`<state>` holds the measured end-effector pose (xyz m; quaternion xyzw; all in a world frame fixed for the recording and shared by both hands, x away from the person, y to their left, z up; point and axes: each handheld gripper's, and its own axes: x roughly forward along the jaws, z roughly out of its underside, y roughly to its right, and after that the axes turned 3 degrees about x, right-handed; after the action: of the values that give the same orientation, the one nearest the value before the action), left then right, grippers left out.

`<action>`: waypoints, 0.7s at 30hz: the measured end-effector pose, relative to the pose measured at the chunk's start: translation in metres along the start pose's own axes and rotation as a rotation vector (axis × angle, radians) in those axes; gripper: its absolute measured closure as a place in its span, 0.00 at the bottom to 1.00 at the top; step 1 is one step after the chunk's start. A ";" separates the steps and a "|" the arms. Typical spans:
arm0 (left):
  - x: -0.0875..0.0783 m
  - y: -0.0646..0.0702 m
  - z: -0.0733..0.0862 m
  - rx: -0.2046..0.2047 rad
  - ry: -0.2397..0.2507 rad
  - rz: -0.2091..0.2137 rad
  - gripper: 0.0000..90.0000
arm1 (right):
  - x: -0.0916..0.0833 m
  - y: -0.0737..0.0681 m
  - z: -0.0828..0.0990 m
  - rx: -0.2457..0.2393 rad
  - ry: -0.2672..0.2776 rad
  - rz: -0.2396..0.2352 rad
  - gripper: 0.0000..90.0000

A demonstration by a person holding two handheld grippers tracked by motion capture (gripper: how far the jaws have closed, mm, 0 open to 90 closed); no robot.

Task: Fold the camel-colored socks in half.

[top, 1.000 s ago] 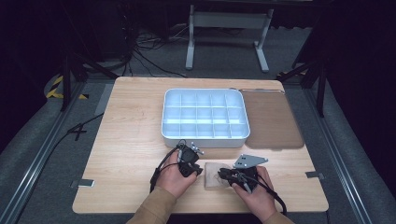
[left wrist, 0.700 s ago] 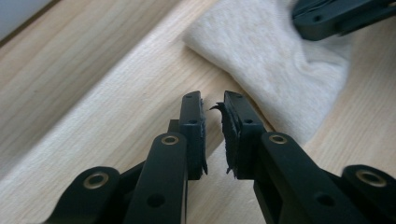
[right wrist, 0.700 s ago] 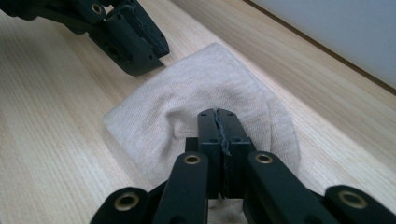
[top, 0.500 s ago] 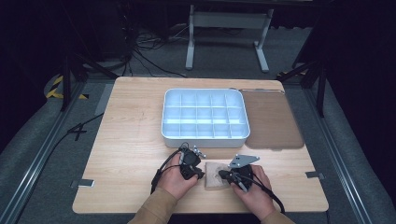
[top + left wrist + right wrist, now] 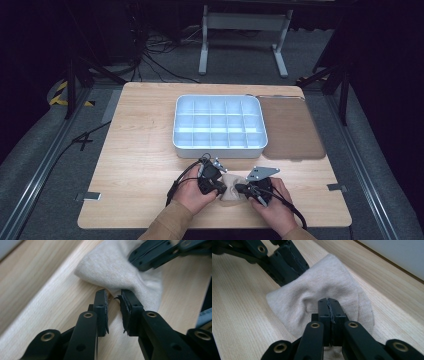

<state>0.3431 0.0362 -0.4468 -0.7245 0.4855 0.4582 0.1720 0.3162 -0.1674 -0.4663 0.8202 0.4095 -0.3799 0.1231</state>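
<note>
High view: at the near edge of the tabletop (image 5: 140, 150) the person's two hands come in from below, each with a tool, and a small beige cloth (image 5: 231, 189) lies bunched between them on the wood. The left tool (image 5: 218, 188) meets the cloth's left end and the right tool (image 5: 241, 189) its right end.

In the right gripper view the right tool (image 5: 329, 302) has its jaws pressed together, flat pad against pad, clamped on a fold of the cloth (image 5: 317, 287), which puckers around the tips. In the left gripper view the left tool (image 5: 114, 296) has just been opening a little; its jaws stand slightly apart, a narrow gap between them, their tips at the cloth's (image 5: 117, 272) lower edge, where a pinch of fabric reaches into the gap. I cannot tell whether the pads press on it.

Farther back, near the middle of the tabletop, stands a white compartment tray (image 5: 180, 145). Just beside it on the right lies a brown mat (image 5: 292, 127).
</note>
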 end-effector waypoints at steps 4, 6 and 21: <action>-0.005 0.007 -0.004 0.028 0.041 0.033 0.85 | 0.000 -0.002 0.000 -0.007 0.001 -0.003 1.00; -0.004 0.010 -0.006 0.048 0.056 0.059 0.85 | 0.001 -0.004 0.000 -0.012 0.006 -0.027 1.00; -0.004 0.012 -0.009 0.054 0.029 0.051 0.84 | -0.028 0.011 -0.003 0.040 0.035 -0.011 0.96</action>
<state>0.3368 0.0267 -0.4362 -0.7135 0.5183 0.4386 0.1731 0.3161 -0.1889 -0.4448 0.8269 0.4084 -0.3741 0.0976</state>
